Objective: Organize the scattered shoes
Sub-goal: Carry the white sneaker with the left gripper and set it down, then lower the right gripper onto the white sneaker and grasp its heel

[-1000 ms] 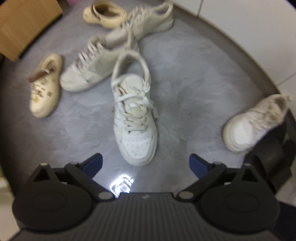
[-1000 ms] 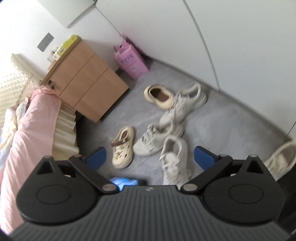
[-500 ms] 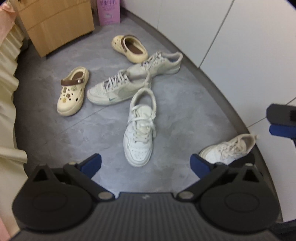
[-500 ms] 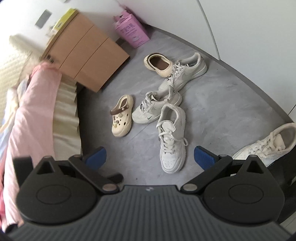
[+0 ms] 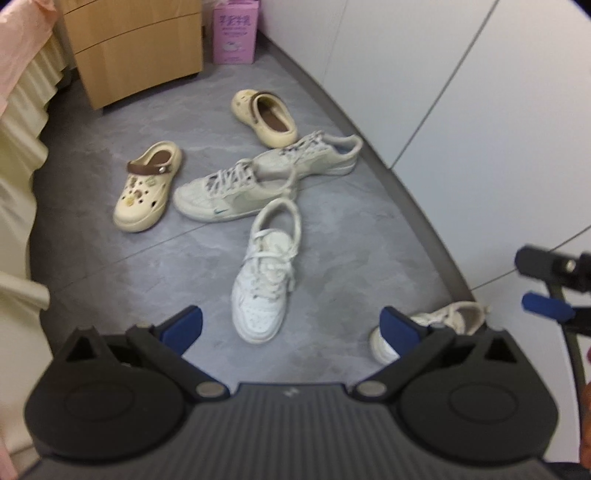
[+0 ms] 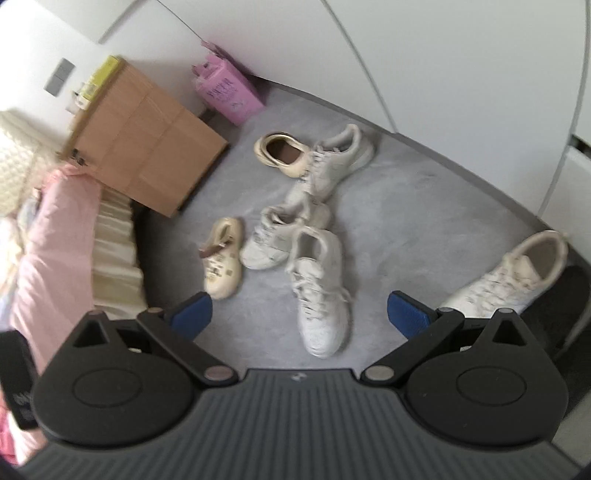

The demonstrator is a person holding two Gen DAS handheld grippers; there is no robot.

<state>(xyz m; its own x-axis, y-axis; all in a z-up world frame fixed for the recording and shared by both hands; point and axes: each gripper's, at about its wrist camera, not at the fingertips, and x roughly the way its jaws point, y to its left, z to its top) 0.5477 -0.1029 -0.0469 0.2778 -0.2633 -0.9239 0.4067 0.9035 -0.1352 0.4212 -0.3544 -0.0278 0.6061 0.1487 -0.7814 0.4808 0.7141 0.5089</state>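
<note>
Several shoes lie scattered on the grey floor (image 5: 351, 236). A white sneaker (image 5: 267, 273) points toward me in the middle. Two beige sneakers (image 5: 236, 194) (image 5: 317, 155) overlap behind it. A cream clog with a brown strap (image 5: 147, 188) lies left, its mate (image 5: 266, 118) farther back. Another white sneaker (image 5: 436, 328) sits at the right by the wall, partly behind a finger. My left gripper (image 5: 291, 328) hangs open above the floor, empty. My right gripper (image 6: 299, 314) is open and empty too, high over the middle white sneaker (image 6: 319, 291); the lone sneaker (image 6: 509, 273) is at its right.
A wooden drawer cabinet (image 5: 136, 44) and a pink box (image 5: 234, 31) stand at the back. A bed with pink cover and cream skirt (image 6: 55, 236) runs along the left. White cupboard doors (image 5: 461, 92) curve along the right. The right gripper's hardware (image 5: 554, 280) shows at the left view's right edge.
Both grippers have risen and pulled back, so the shoes look smaller and more of the room shows. No shoe has moved; both grippers stay open.
</note>
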